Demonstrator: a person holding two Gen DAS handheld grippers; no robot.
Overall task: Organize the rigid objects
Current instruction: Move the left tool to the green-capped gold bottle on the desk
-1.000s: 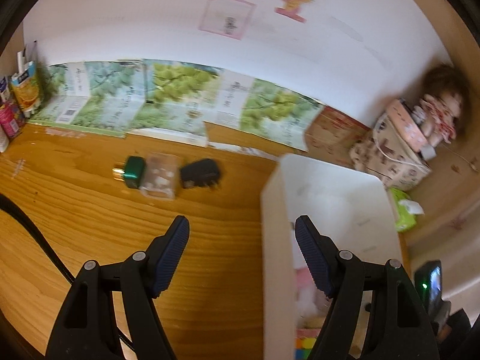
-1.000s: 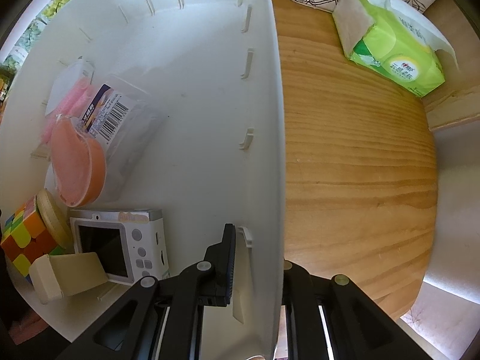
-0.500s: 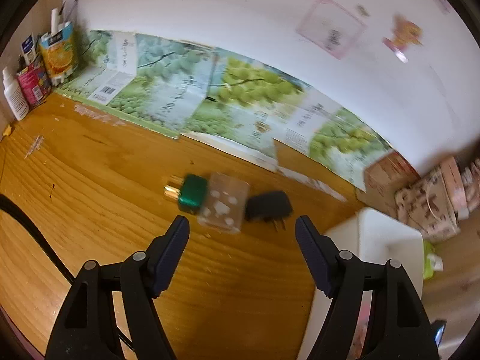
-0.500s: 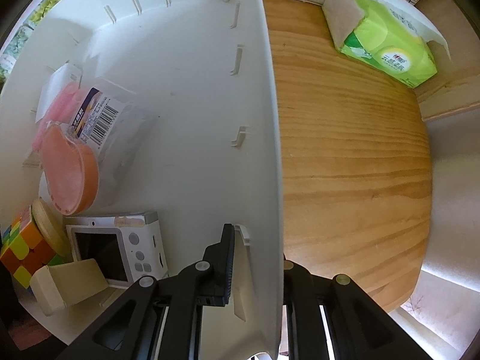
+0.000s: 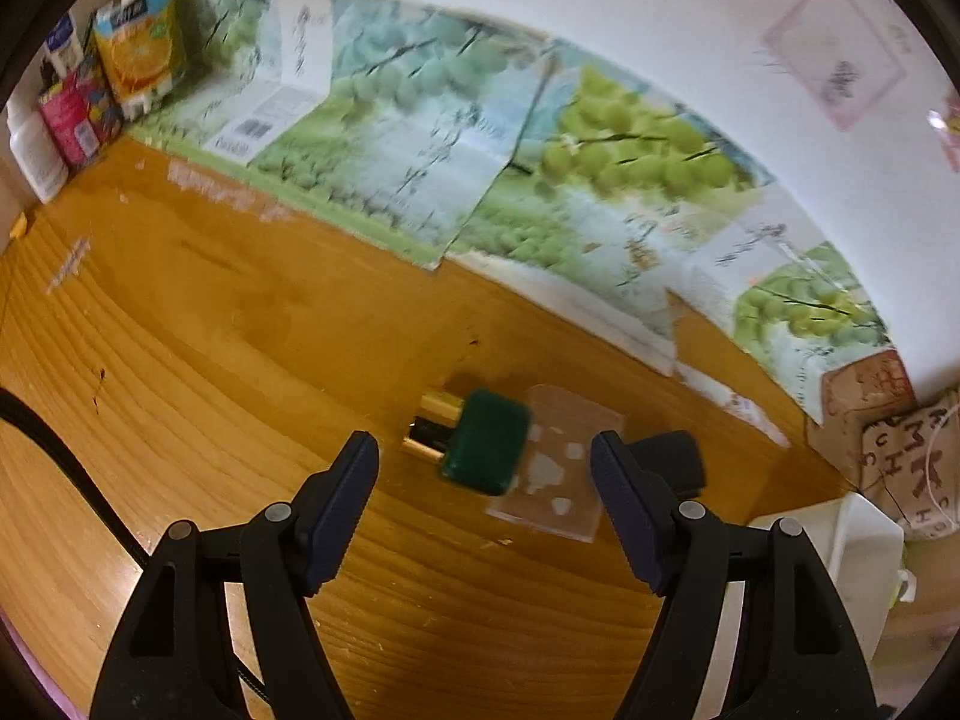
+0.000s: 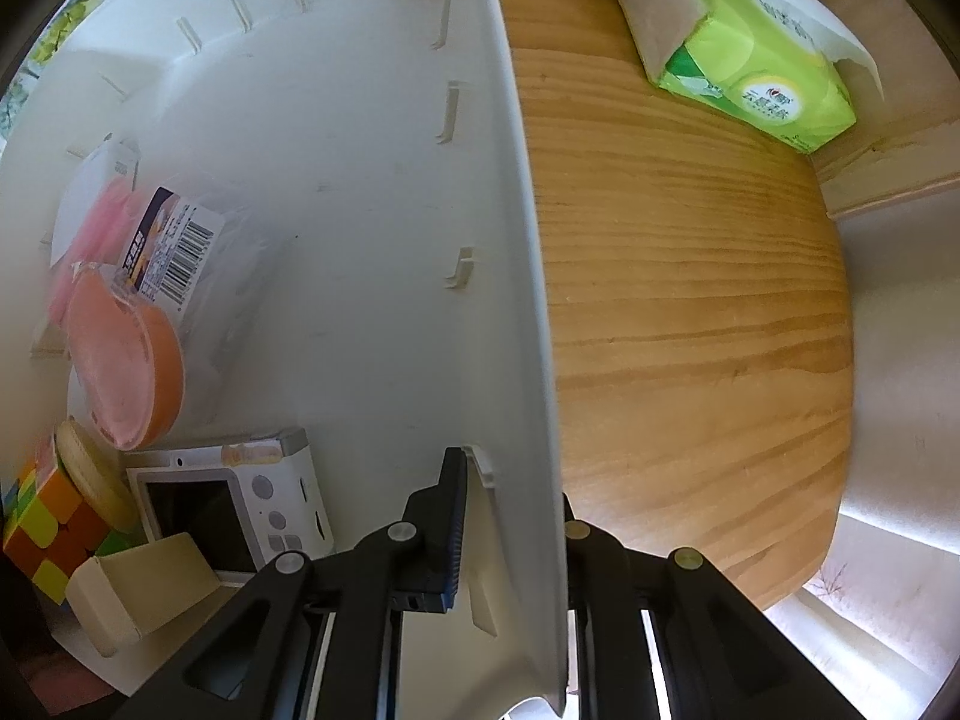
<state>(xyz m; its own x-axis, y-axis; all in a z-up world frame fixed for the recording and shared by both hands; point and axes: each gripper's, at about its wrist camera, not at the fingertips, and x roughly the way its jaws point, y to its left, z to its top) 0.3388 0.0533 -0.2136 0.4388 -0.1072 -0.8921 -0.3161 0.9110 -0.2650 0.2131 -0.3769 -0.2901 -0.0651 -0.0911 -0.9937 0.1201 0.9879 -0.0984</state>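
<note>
In the left wrist view a green bottle with a gold cap (image 5: 477, 447), a clear plastic box (image 5: 555, 471) and a black charger plug (image 5: 672, 459) lie in a row on the wooden table. My left gripper (image 5: 485, 450) hangs open just above the green bottle, nothing between its fingers. In the right wrist view my right gripper (image 6: 510, 474) is shut on the right wall of the white bin (image 6: 522, 276). Inside the bin lie an orange-lidded tub (image 6: 123, 360), a white camera (image 6: 240, 498), a colour cube (image 6: 45, 522) and a cream block (image 6: 141, 591).
Grape-print sheets (image 5: 480, 138) line the back wall. Juice cartons and a white bottle (image 5: 90, 78) stand at the far left corner. A patterned bag (image 5: 906, 468) sits at the right. A green tissue pack (image 6: 756, 54) lies right of the bin; the table edge (image 6: 840, 420) is close.
My left gripper has swung left and down, from over the bin to above the green bottle, which is now larger and between the fingers. The right gripper stays on the bin wall.
</note>
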